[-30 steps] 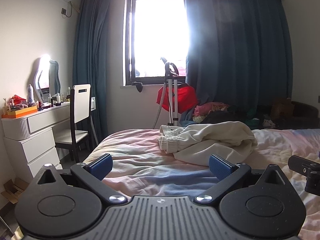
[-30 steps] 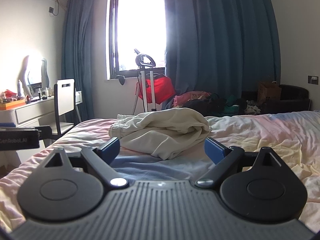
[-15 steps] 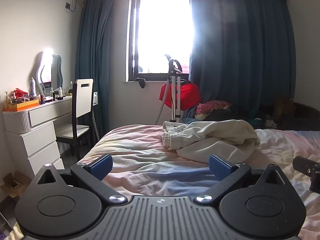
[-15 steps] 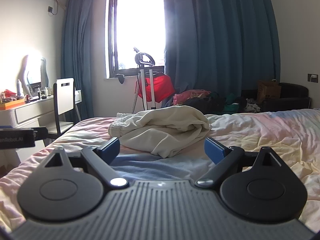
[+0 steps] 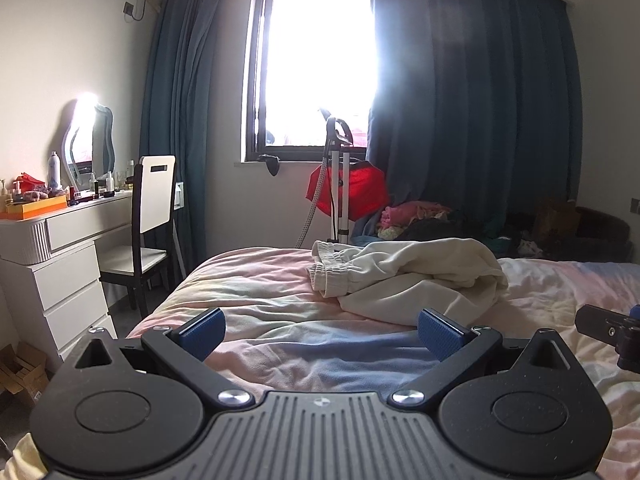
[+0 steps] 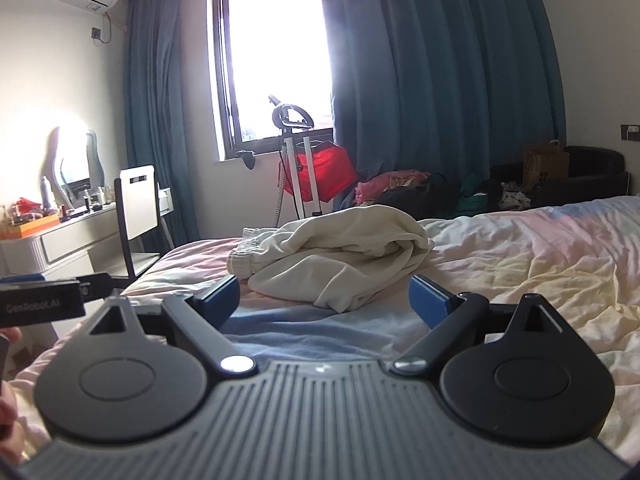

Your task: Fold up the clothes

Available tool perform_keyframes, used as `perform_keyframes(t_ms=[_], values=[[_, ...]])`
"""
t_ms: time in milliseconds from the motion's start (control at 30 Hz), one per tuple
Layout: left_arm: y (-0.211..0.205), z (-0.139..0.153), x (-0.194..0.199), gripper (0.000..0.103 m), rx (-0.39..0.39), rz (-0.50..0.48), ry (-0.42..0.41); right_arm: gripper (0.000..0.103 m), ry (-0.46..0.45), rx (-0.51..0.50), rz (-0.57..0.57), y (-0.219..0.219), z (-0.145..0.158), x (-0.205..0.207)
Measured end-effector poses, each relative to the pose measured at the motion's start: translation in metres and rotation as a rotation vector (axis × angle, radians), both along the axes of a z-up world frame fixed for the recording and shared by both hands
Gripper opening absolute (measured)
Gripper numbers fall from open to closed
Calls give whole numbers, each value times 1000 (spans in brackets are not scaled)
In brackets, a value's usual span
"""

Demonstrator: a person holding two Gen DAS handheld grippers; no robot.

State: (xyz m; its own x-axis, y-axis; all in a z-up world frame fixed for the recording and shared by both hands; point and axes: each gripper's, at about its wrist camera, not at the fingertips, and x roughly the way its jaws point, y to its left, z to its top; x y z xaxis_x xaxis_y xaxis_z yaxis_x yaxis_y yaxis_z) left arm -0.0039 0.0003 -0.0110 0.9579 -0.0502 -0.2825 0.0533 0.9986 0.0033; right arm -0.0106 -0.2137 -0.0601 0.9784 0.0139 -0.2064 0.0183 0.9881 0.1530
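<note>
Cream garment [image 5: 412, 276] lies bunched on the bed [image 5: 256, 300]; left claw [image 5: 320, 330] and right claw [image 6: 324, 298] hover near it, both spread apart, empty.

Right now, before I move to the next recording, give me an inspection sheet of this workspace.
Surface: bed with rumpled pastel sheet.
Job's things: one cream garment, crumpled in a heap mid-bed, unfolded.
Clutter: clothes pile on the floor beyond the bed.
Grippers: left hand-held gripper and right hand-held gripper both open, holding nothing, short of the garment.
Cables: hose on the garment steamer.
Surroundings: window, blue curtains, dressing table, chair.
</note>
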Motion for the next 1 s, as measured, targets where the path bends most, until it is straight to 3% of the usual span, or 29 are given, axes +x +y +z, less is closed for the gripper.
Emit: perform_keyframes(t_ms=[133, 300, 633, 667, 700, 800, 1000], values=[[1, -2, -5, 103, -56, -57, -30, 93, 9, 7, -9, -6, 0, -1], [-7, -7, -6, 103, -23, -93, -39, 93, 12, 31, -4, -7, -3, 2], [-18, -35, 13, 103, -19, -172, 55, 93, 41, 66, -53, -18, -3, 5], [-19, -38, 15, 103, -15, -176, 62, 92, 40, 60, -59, -18, -3, 5], [-21, -41, 17, 103, -11, -179, 70, 82, 39, 55, -64, -18, -3, 5], [-31, -49, 33, 103, 47, -187, 87, 71, 18, 37, -84, -19, -4, 3], [-53, -65, 68, 103, 173, -202, 118, 68, -40, 37, -119, -25, -11, 2]])
